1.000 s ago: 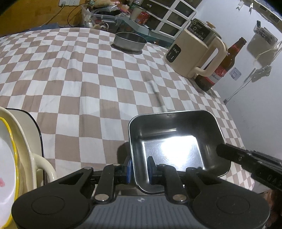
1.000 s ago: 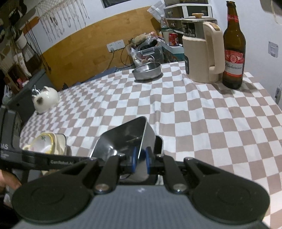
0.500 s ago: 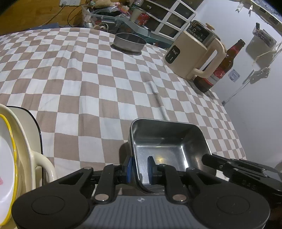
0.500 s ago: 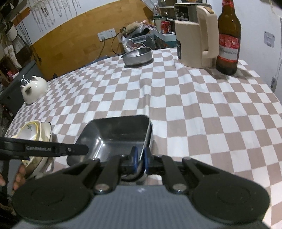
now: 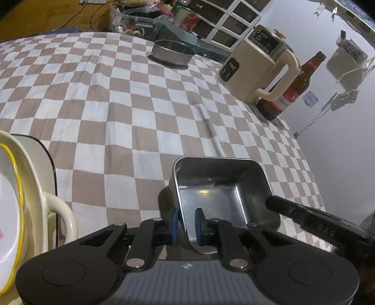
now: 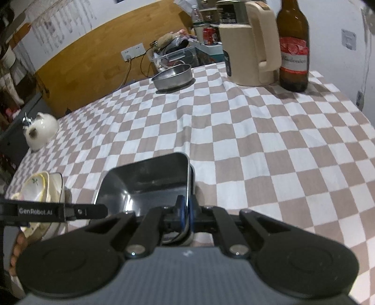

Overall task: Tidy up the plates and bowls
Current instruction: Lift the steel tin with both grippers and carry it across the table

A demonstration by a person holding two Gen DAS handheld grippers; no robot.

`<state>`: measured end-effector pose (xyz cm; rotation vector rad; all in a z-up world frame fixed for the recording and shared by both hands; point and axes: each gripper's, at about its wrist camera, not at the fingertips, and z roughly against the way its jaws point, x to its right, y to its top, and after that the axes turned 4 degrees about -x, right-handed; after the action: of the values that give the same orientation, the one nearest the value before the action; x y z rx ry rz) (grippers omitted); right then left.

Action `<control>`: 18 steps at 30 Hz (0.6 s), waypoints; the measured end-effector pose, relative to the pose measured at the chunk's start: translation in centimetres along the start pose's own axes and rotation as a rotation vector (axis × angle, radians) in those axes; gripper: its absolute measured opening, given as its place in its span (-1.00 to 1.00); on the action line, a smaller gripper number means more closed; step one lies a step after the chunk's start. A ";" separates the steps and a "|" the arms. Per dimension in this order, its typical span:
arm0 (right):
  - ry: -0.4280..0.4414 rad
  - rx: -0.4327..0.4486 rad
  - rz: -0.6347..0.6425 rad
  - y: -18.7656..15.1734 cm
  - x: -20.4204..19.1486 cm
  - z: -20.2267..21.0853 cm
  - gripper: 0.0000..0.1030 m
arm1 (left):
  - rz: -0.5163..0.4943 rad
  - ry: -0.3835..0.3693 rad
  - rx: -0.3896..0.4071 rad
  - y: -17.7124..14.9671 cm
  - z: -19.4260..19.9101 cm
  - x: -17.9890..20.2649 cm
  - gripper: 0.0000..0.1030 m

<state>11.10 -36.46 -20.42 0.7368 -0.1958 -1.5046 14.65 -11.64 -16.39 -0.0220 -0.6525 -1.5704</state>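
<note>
A square steel tray (image 5: 222, 194) rests on the checked tablecloth near the front edge. My left gripper (image 5: 187, 223) straddles its left wall with a small gap between the blue pads and the wall. My right gripper (image 6: 186, 211) is shut on the tray's right wall (image 6: 187, 183). A stack of cream bowls and a yellow-rimmed plate (image 5: 21, 187) sits left of the tray, also in the right wrist view (image 6: 39, 190). A round steel bowl (image 5: 172, 52) stands at the far side, also in the right wrist view (image 6: 173, 76).
A cream kettle (image 5: 257, 65) and a brown beer bottle (image 5: 290, 89) stand at the far right. A white cat figurine (image 6: 41, 130) sits at the left edge. Clutter and drawers (image 5: 211, 21) lie behind the table.
The tray has been lowered from a tilt to lie flat on the cloth. The left gripper's pads have loosened slightly. The right gripper stays clamped on the wall.
</note>
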 end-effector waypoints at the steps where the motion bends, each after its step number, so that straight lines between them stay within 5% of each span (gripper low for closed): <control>1: 0.005 0.003 -0.020 -0.1 0.1 0.0 -0.91 | 0.005 0.003 -0.006 -0.1 -0.1 -0.1 -0.74; 5: 0.003 -0.025 -0.089 -1.0 0.9 -0.8 -0.75 | 0.012 -0.004 -0.012 -0.2 -0.1 -0.4 -0.73; 18: 0.021 -0.034 -0.123 -1.9 0.7 -1.7 -0.74 | 0.008 -0.012 -0.012 -0.4 0.1 -0.5 -0.66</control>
<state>10.48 -36.40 -23.01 0.7478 -0.1104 -1.6122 14.30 -11.11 -16.66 -0.0427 -0.6515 -1.5677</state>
